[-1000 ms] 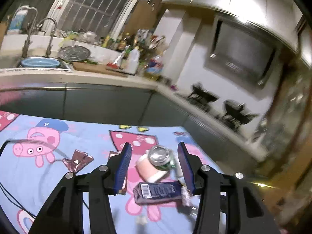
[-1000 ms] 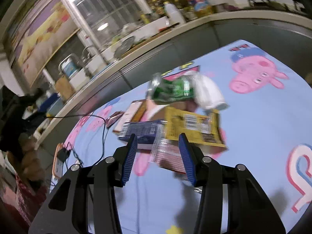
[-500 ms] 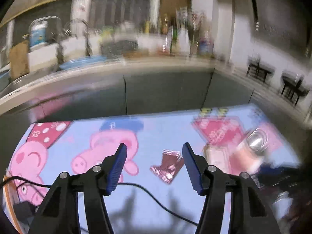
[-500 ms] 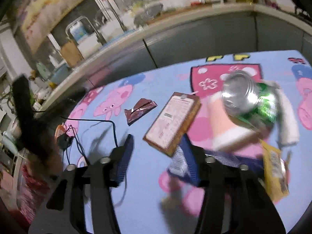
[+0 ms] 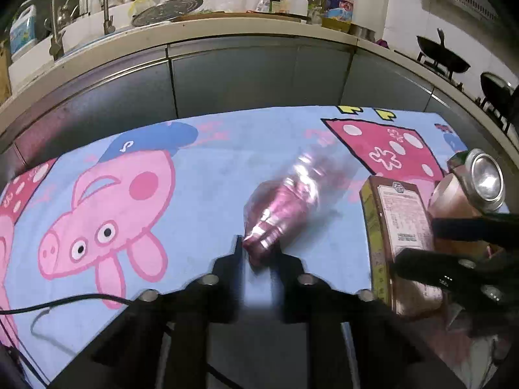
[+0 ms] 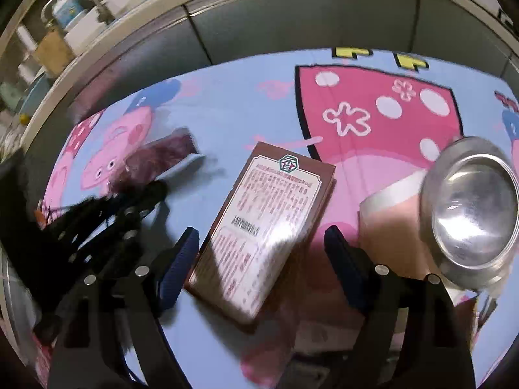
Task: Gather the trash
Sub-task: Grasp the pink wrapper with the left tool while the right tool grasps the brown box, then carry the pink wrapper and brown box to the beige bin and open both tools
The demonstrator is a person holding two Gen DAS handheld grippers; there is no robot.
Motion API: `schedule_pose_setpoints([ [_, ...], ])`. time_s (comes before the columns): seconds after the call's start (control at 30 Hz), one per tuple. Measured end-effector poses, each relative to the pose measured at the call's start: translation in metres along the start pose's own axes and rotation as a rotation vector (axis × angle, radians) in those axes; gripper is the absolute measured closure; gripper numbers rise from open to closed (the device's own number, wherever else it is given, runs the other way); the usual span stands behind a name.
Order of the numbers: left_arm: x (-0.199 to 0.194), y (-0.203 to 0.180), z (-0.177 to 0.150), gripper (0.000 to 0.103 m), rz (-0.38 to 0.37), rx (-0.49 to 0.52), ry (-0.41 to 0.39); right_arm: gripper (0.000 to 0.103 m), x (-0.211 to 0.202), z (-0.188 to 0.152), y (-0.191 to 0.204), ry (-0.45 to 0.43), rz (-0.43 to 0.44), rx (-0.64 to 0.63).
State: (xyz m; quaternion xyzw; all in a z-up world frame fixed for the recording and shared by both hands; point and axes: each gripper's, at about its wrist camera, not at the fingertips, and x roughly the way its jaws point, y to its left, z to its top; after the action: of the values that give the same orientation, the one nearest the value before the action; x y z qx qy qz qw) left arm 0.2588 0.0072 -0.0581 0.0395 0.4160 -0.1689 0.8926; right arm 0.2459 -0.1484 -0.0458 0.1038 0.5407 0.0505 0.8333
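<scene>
- Spread over the worktop: a cartoon pig cloth [image 5: 107, 201], serving as the bed for all the trash and so as the landmark here.
- Lay flat near the middle of that cloth: a brown printed carton [image 6: 262, 223], label up, probably the next pick, since the right gripper [image 6: 261, 259] straddled its near end.
- Were opening and stood wide apart: the right fingers [image 6: 181, 259], one on each side of the carton, with no pad pressing on it as far as could be seen.
- Leaned on a pale pink cup [image 6: 386, 223] at the cloth's right side: a drink can [image 6: 470, 210], silver end toward the lens, untouched.
- Stuck up from the cloth's middle, blurred: a shiny pink wrapper [image 5: 285, 201], its near end caught between the closing left fingers [image 5: 238, 253], apparently pinched; the left gripper [image 5: 259, 256] pointed steeply down at the cloth, presumably to lift the thin foil by one edge.
- Shown only by the left view: the pinch itself, plus the carton's yellow side edge.
- Shown only by the right view: the gap on both sides of the carton, and the left tool as a dark blur over the wrapper toward the cloth's left.
</scene>
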Motion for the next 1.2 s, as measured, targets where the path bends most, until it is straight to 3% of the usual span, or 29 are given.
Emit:
schedule_pose_setpoints([
  [0.2,-0.038,0.026,-0.015,0.091,-0.093,-0.120,-0.043,0.020,0.014,-0.006,0.019,-0.004,-0.069,-0.078],
  [0.3,-0.063,0.035,-0.029,0.093,-0.143,-0.172,-0.069,0.028,0.012,-0.019,0.035,-0.034,-0.102,-0.190],
  [0.37,-0.076,0.039,-0.040,0.093,-0.166,-0.198,-0.076,0.041,0.005,-0.028,0.043,-0.044,-0.064,-0.255],
  [0.6,-0.115,0.036,-0.070,0.093,-0.222,-0.215,-0.079,0.044,-0.064,-0.095,0.058,-0.171,0.072,-0.441],
  [0.73,-0.136,0.014,-0.085,0.093,-0.252,-0.152,-0.086,0.045,-0.093,-0.148,0.051,-0.211,0.069,-0.513],
  [0.93,-0.139,-0.032,-0.111,0.093,-0.352,-0.092,0.002,0.045,-0.103,-0.224,0.002,-0.216,-0.019,-0.455],
  [1.07,-0.123,-0.078,-0.127,0.093,-0.395,-0.015,0.097,0.044,-0.106,-0.243,-0.029,-0.224,-0.026,-0.348],
  [1.2,-0.102,-0.107,-0.135,0.092,-0.369,0.030,0.165,0.038,-0.104,-0.249,-0.046,-0.234,-0.038,-0.288],
])
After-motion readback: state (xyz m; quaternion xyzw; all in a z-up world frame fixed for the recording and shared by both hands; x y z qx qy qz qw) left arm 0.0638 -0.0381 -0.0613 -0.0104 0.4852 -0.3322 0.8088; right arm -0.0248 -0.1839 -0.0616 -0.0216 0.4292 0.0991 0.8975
